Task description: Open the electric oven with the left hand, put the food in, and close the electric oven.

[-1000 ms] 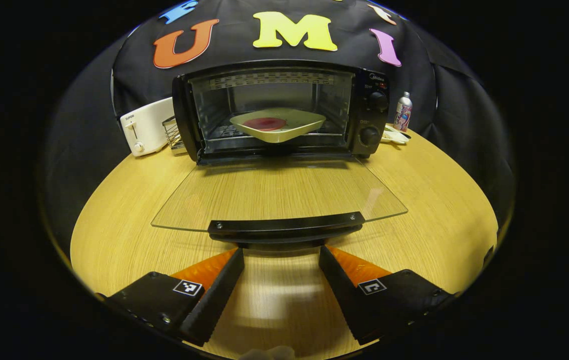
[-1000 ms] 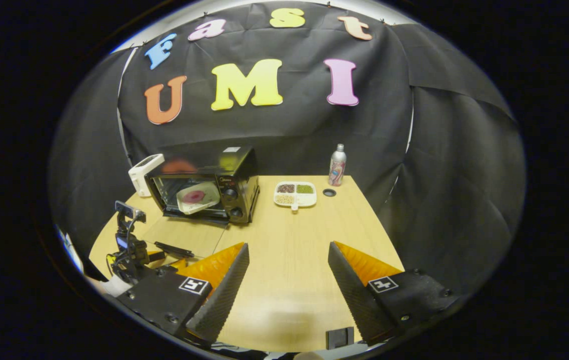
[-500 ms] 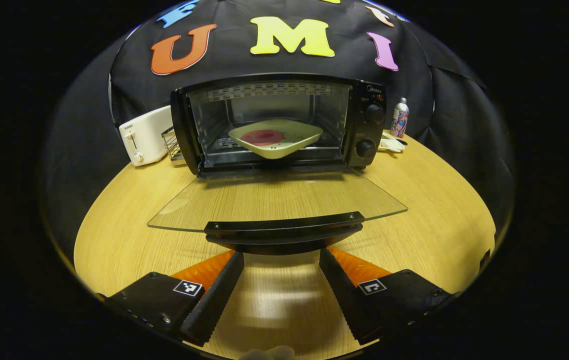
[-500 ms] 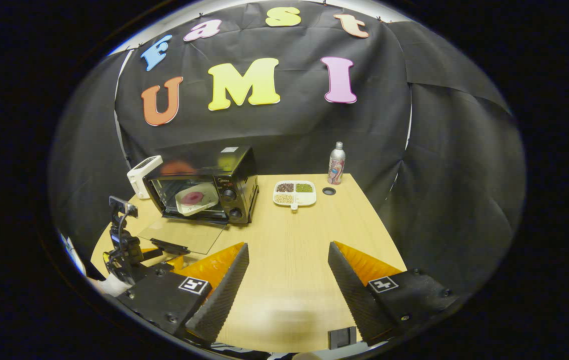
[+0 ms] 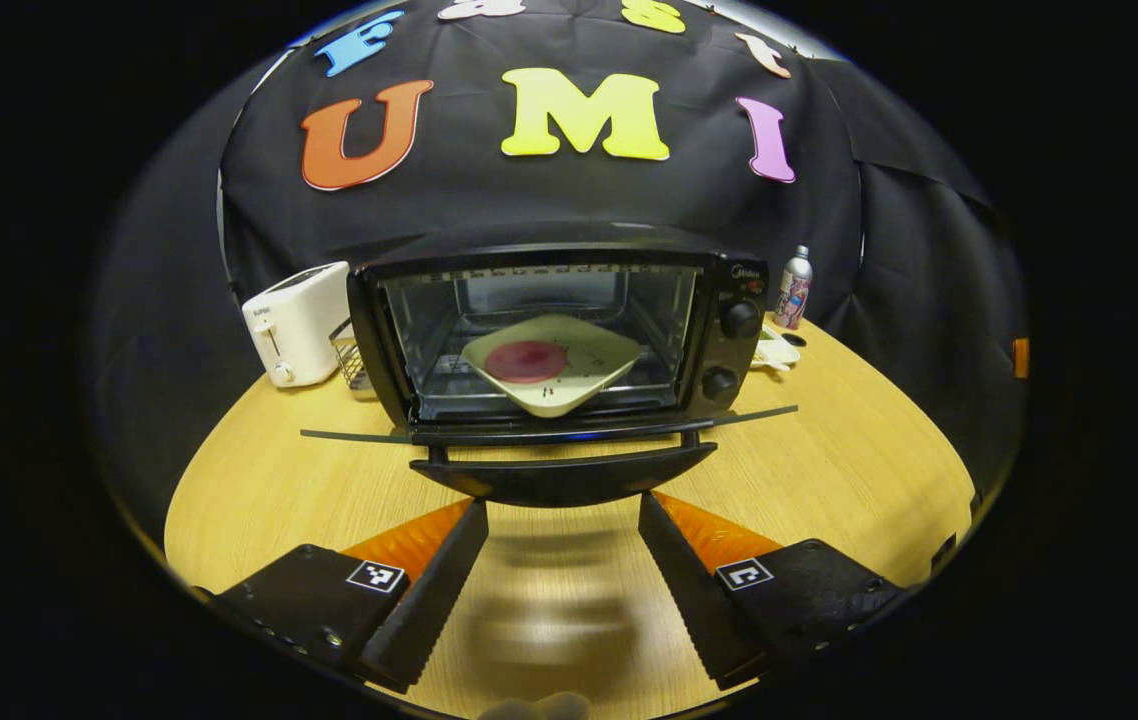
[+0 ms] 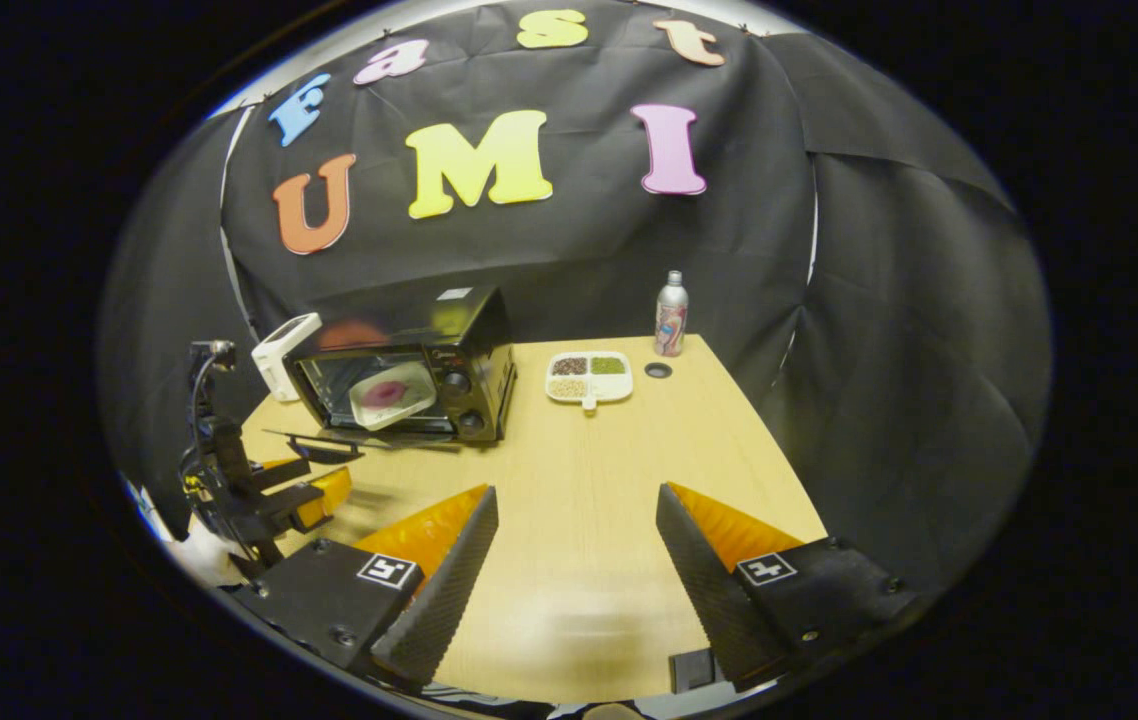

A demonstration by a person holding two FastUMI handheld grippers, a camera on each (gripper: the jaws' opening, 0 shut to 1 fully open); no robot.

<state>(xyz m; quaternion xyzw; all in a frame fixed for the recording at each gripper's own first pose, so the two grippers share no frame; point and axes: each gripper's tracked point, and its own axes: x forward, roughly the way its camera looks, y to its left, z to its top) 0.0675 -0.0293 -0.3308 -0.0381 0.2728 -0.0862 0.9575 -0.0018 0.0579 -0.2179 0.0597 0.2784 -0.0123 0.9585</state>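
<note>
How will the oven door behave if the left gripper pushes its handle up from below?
The glass door probably swings stiffly on its bottom hinge. The handle looks smooth, so the open left gripper may slip. The oven looks heavy enough to stay put.

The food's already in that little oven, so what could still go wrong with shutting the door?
1. The left gripper is open below the door handle, gripping nothing; a lift from underneath could slip off and let the glass door drop.
2. The plate sits cornerwise with its near corner toward the opening; the door might catch it.
3. A hard push could slide the oven toward the toaster.
</note>
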